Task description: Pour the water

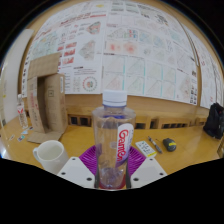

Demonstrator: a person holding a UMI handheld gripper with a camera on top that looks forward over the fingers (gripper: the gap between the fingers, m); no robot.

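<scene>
A clear plastic water bottle with a white cap and a red-lettered label stands upright between my fingers. My gripper is shut on the bottle's lower part, the pink pads pressed against its two sides. A white cup sits on the wooden table, just left of the bottle and beside my left finger. I cannot see inside the cup.
A cardboard box stands at the back left of the table. A remote-like device and a small yellow-black object lie right of the bottle. A dark bag sits far right. Posters cover the wall behind.
</scene>
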